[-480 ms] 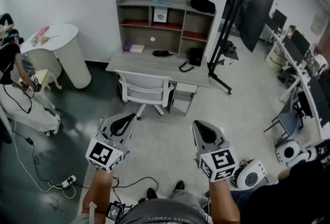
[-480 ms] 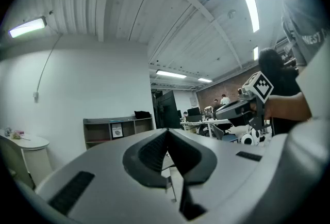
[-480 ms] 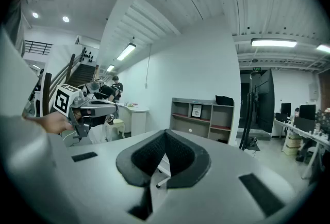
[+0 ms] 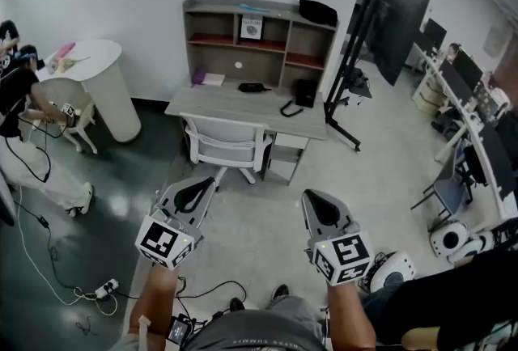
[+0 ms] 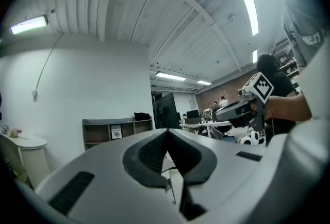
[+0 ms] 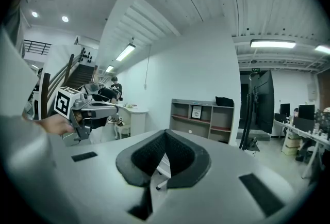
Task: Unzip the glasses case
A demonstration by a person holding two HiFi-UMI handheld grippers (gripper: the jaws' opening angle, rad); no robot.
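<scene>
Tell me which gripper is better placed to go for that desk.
Left, but barely. Both the left gripper and right gripper are shut, empty, held side by side, well short of the desk. The left sits slightly nearer the small dark item on it.

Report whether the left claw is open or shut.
Shut and empty. The left claw shows its jaws meeting at the tips in its own view, nothing between them.
</scene>
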